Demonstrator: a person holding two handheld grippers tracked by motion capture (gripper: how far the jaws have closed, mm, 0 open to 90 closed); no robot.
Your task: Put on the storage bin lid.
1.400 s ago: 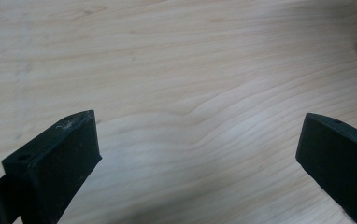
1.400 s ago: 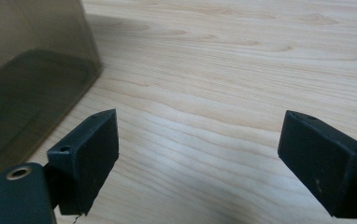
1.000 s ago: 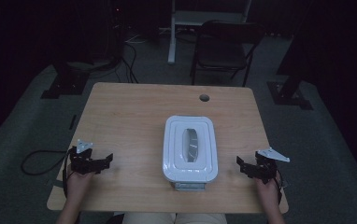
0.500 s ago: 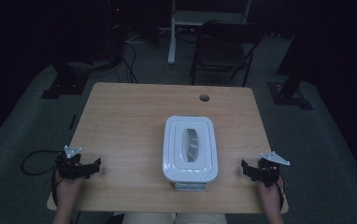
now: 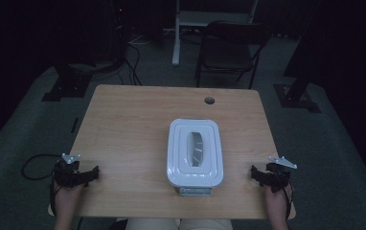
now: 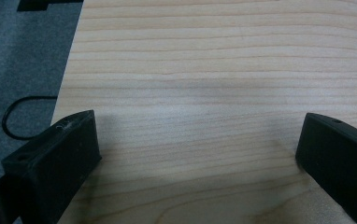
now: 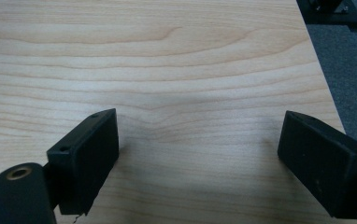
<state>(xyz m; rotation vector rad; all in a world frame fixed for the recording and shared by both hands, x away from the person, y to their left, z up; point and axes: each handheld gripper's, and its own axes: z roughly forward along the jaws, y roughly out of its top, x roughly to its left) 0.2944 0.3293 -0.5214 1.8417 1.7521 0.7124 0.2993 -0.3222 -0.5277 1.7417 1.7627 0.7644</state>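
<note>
White plastic lidded box with a clear oval window sits mid-table; left gripper and right gripper, jaws spread and empty, have drawn back toward the near corners.

High view: dim, grainy, the surrounding room nearly black; the light wooden table is the brightest area. The white lidded plastic container shows faint glare. Gripper views: brighter, soft shadows under the jaws, which are slightly blurred.
</note>
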